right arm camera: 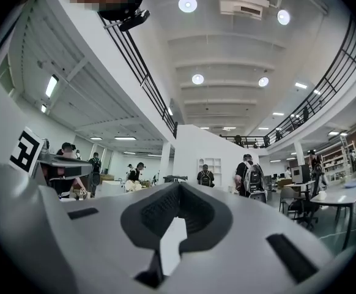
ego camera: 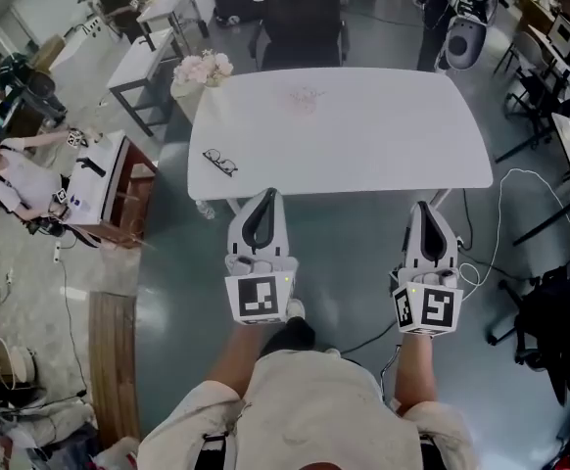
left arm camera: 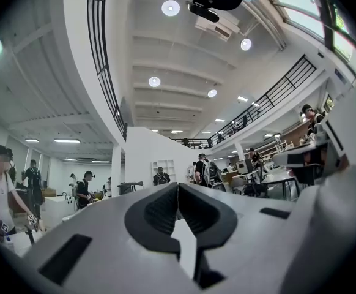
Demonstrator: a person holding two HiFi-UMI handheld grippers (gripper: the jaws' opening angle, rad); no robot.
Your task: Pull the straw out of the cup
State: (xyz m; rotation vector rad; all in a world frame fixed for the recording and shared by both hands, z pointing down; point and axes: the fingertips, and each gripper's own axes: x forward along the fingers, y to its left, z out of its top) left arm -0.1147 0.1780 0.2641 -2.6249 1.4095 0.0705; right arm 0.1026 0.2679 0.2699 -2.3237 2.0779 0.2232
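Head view: a pair of glasses (ego camera: 219, 162) lies near the left edge of the white tabletop (ego camera: 383, 145). The left gripper (ego camera: 264, 196) points at the near edge, fingers pressed together on nothing. A faint clear cup (ego camera: 305, 98) stands toward the far edge; its straw cannot be made out. The right gripper (ego camera: 426, 207), also at the near edge, has its fingers closed and empty.
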